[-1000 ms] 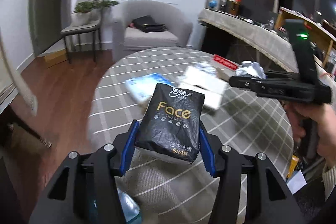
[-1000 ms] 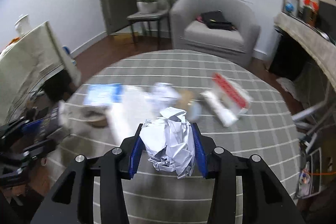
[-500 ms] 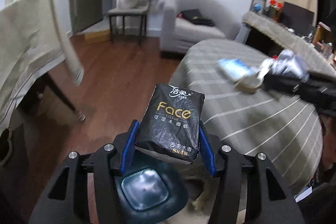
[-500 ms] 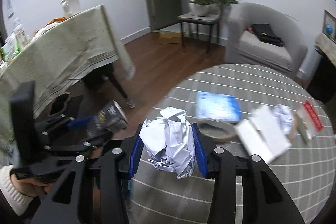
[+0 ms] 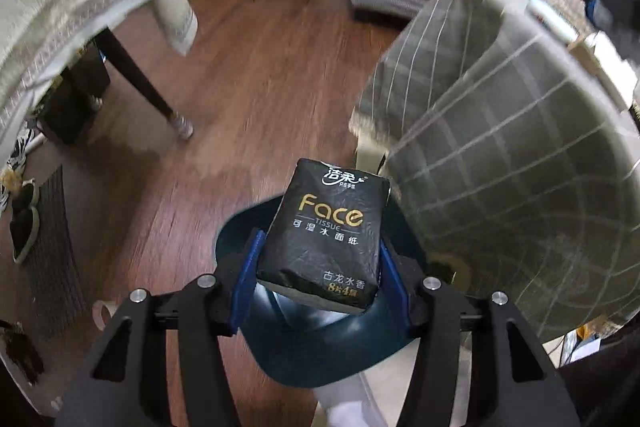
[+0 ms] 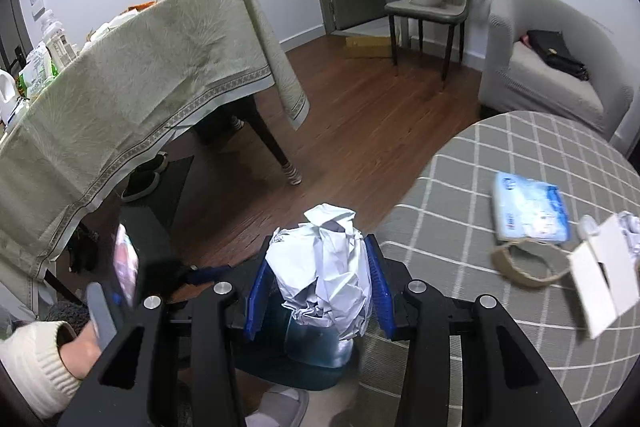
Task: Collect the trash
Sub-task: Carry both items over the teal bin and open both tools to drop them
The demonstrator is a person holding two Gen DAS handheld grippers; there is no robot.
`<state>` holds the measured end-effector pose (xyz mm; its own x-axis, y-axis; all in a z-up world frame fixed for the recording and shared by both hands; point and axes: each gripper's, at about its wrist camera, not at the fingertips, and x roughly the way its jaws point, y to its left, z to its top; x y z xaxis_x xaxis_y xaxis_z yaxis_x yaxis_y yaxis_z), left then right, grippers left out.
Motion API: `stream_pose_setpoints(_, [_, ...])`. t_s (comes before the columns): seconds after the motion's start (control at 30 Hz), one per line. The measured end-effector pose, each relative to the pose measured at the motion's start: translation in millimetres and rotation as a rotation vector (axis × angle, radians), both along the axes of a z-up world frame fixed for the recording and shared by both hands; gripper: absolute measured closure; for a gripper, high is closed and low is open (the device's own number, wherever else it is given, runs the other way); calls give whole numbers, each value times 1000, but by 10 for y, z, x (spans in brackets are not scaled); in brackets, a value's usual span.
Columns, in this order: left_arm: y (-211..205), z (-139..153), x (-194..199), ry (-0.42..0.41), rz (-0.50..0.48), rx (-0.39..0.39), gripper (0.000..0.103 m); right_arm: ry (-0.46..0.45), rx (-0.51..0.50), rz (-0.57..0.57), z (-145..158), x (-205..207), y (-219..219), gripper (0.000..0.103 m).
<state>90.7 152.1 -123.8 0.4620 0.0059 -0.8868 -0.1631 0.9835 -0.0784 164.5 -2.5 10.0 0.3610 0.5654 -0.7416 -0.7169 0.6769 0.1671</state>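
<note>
My left gripper (image 5: 318, 281) is shut on a black tissue pack (image 5: 326, 233) printed "Face", its blue pads pressed on both sides. Right under it on the wooden floor stands a dark teal trash bin (image 5: 332, 351), partly hidden by the pack. In the right wrist view my right gripper (image 6: 316, 289) is shut on a crumpled ball of white paper (image 6: 326, 281), and the same teal bin (image 6: 304, 355) shows below it beside the round table. The left gripper (image 6: 120, 279) and the hand holding it (image 6: 44, 359) appear blurred at lower left there.
The round table with a grey checked cloth (image 6: 500, 195) bears a blue packet (image 6: 530, 213), a tape roll (image 6: 526, 265) and white cards (image 6: 600, 279). A cloth-covered table (image 6: 140, 67) stands to the left, with a chair (image 6: 430, 5) and grey armchair (image 6: 552, 67) behind.
Both grippers swung left off the round table, still holding their loads, and tilted downward. The teal bin came into view beneath them.
</note>
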Motion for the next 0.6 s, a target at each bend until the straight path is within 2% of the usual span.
stream_pose_setpoints(0.2, [-18,-256,-39,90,-27,-20,43,29,-41,24,-123,-15,209,58])
stream_pose_setpoints(0.33, [53,-234,-55,72,-29,-62,34,48,-52,40,-192,-24,323,58])
stream_pose_setpoints(0.6, [380,17,-117,-19,58,-31,40,82,-90,69,-372,-40,557,58])
